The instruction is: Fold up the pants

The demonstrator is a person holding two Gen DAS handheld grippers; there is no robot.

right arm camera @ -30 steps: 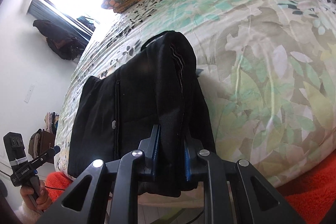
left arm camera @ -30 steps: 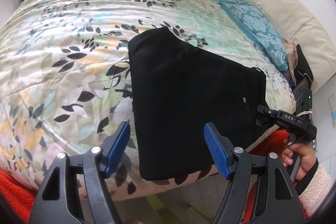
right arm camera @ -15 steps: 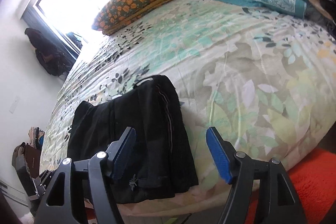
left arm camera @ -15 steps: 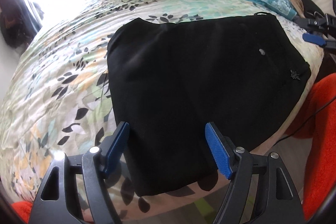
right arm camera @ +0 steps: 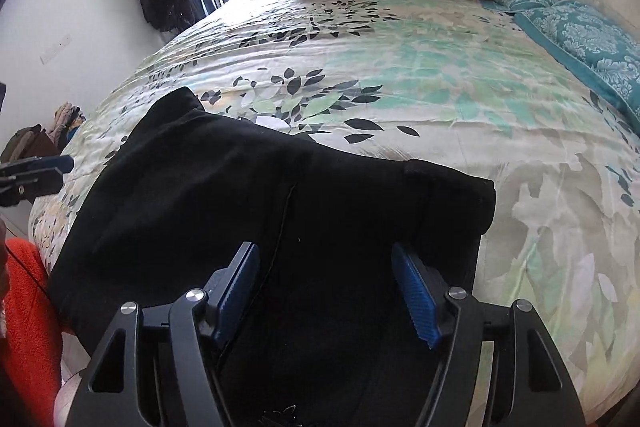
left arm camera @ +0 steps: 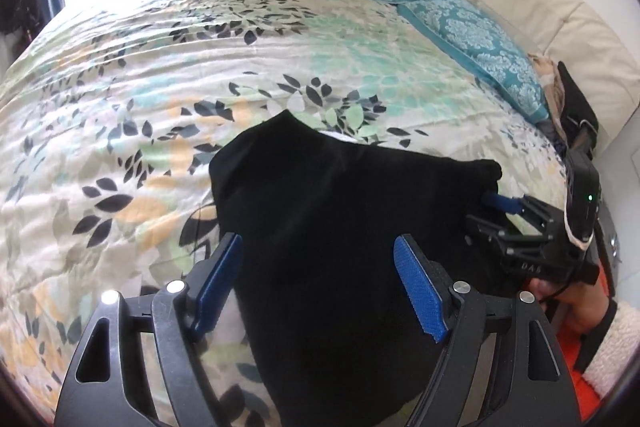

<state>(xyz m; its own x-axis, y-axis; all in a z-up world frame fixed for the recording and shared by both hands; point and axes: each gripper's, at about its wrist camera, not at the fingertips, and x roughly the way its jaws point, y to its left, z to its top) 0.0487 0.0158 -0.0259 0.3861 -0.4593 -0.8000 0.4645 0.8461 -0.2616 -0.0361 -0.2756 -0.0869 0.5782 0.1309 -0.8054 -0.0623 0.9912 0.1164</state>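
Overhead, both the left gripper [left arm camera: 318, 285] and right gripper [right arm camera: 334, 293] gape wide above the black pants [right arm camera: 248, 203].

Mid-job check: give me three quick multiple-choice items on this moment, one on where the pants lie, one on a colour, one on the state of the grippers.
1. Where do the black pants lie?
A. by the pillows
B. at the near edge of the bed
C. on the floor

2. What colour are the gripper pads?
A. blue
B. red
C. white

3. The left gripper and right gripper are:
A. both shut
B. one shut
C. both open

Answers: 1 B, the pants drape over the bed's near edge. 2 A, the pads are blue. 3 C, each pair of fingers stands wide apart, gripping nothing.
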